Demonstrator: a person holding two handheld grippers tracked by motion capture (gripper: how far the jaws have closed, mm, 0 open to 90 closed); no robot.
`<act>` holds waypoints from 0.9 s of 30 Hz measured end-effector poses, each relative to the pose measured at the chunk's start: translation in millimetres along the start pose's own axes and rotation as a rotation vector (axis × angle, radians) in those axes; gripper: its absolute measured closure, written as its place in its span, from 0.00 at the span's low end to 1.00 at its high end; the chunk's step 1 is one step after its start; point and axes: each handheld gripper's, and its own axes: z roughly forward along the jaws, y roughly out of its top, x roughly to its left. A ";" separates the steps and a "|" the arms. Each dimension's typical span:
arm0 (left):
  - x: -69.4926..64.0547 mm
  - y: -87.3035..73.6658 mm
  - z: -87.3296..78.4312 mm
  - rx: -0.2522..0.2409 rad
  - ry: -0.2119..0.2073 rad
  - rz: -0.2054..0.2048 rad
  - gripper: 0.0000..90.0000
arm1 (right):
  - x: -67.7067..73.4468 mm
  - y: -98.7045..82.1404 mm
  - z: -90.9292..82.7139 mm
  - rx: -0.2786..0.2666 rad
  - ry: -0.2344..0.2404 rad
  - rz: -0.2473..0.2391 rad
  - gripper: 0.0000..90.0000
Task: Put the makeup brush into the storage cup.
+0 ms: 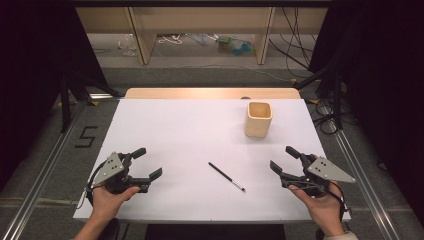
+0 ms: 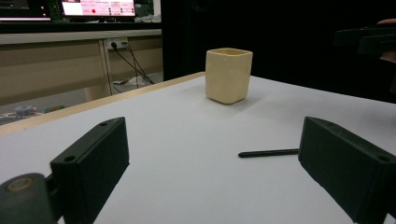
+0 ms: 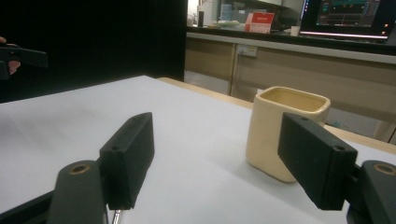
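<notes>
a thin black pen (image 1: pixel 226 176) lies flat on a white table (image 1: pixel 190 130), near the middle of the near half, slanting from the upper left toward a silvery tip at the lower right. nothing touches it. in the left gripper view the pen (image 2: pixel 268 152) appears as a dark stick lying on the white surface, its far end hidden behind the right-hand jaw.

farther back and to the right stands a cream, square-sided cup (image 1: pixel 258 119), upright, open at the top, well apart from the pen. in the left gripper view the cup (image 2: pixel 228 74) sits near the far edge of the table; in the right gripper view the cup (image 3: pixel 278 130) is close by, partly covered by one black jaw.

the left gripper (image 1: pixel 148 163) is held by the person's left hand (image 1: pixel 110 196) at the near left of the table, its jaws spread wide with nothing between them. the right gripper (image 1: pixel 284 159) is held by the right hand (image 1: pixel 322 206) at the near right, its jaws also spread wide and empty. both point inward toward the middle of the table, with the pen between them.

beyond the table's far wooden edge is a grey floor with loose cables (image 1: pixel 295 50) and the legs of a wooden bench (image 1: pixel 142 35). monitors (image 2: pixel 98 8) glow in the background of the gripper views.
</notes>
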 end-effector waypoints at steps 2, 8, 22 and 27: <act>-0.1 0.0 0.3 0.002 -0.001 0.005 0.10 | 0.0 0.6 3.6 -0.014 -0.002 -0.005 0.33; -1.4 -0.2 1.5 -0.005 -0.007 -0.001 0.10 | 1.3 4.5 10.3 -0.019 0.004 -0.020 0.34; -3.0 0.6 0.7 0.014 -0.003 0.012 0.10 | 6.1 12.5 34.7 -0.006 0.024 -0.043 0.37; -3.1 1.3 0.6 0.013 -0.003 0.021 0.10 | 8.9 17.4 43.9 -0.002 0.039 -0.049 0.37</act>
